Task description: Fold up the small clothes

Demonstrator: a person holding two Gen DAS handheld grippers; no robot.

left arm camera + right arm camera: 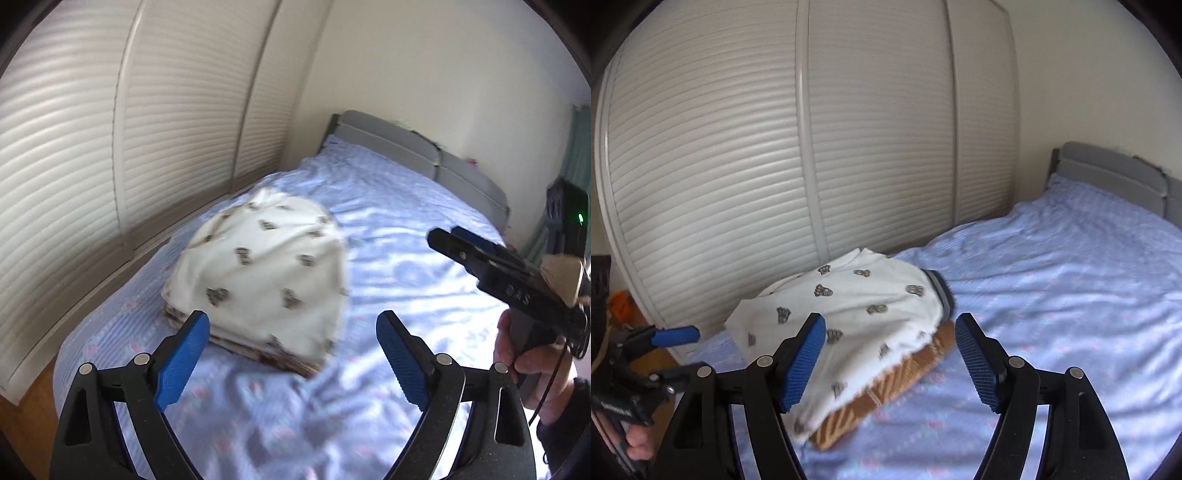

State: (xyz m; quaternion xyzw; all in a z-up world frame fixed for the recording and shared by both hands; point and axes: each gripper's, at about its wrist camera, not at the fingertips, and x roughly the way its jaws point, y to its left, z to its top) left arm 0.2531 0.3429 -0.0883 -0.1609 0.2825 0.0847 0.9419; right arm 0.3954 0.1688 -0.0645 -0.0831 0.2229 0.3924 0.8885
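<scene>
— White cloth with small grey prints (258, 266) — where does it lie?
— Draped over a brown ribbed bundle (897, 384) on the blue bedsheet (399, 236), near the slatted wardrobe doors (738, 147).
— And the tongs?
— Left gripper (291, 354) spread wide, holding nothing, above the sheet. Right gripper (890, 358) likewise parted — apart from the cloth, empty.

Folded clothes (849, 314) on bed (1052, 295)
</scene>
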